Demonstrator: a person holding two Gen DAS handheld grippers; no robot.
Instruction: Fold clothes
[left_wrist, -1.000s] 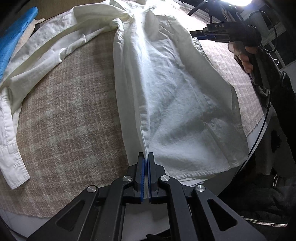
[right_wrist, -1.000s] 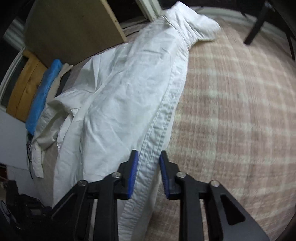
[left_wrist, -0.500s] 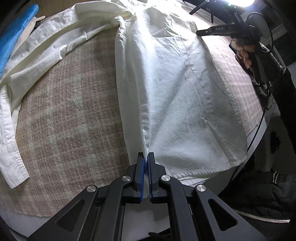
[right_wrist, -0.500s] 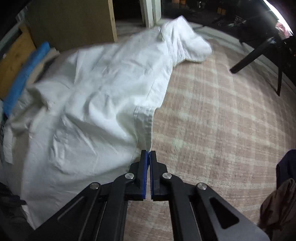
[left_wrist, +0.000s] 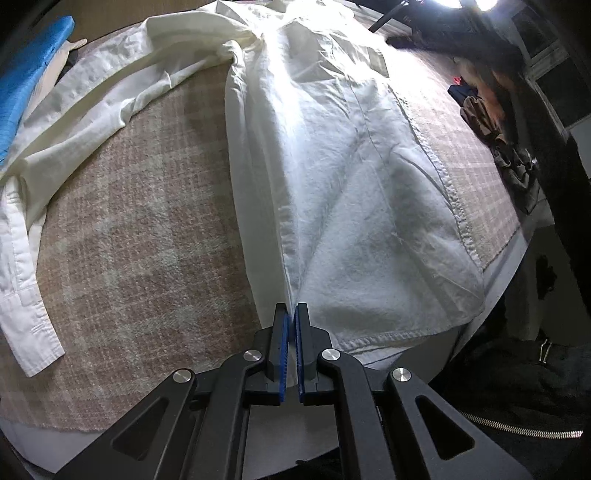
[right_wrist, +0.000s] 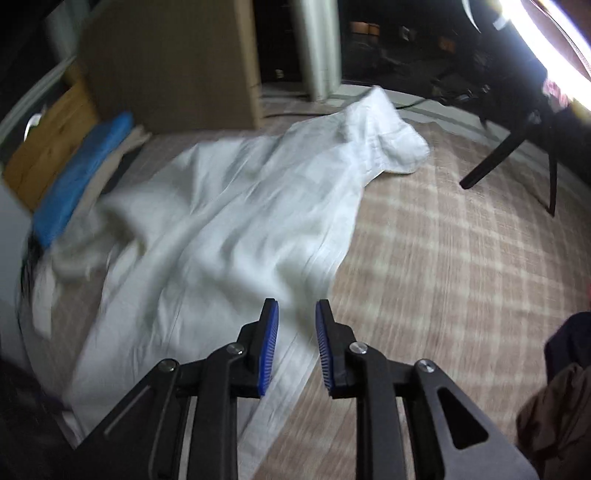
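A white button shirt (left_wrist: 332, 177) lies spread on a plaid beige cover (left_wrist: 140, 229), one sleeve (left_wrist: 74, 122) stretched out to the left. My left gripper (left_wrist: 290, 317) is shut on the shirt's bottom hem at the button placket. In the right wrist view, blurred by motion, the shirt (right_wrist: 229, 221) lies ahead with its collar end far away. My right gripper (right_wrist: 295, 317) is open and empty just above the shirt's near edge.
A blue folded item (left_wrist: 26, 85) lies at the far left, also in the right wrist view (right_wrist: 81, 173). A cardboard box (right_wrist: 166, 62) stands behind. Dark clothes (left_wrist: 491, 122) lie at the right edge. A black stand leg (right_wrist: 509, 147) is at the right.
My right gripper shut on the shirt's side edge, then opened and let it go, pulling back. The left gripper stays shut on the hem. The shirt front now lies flatter.
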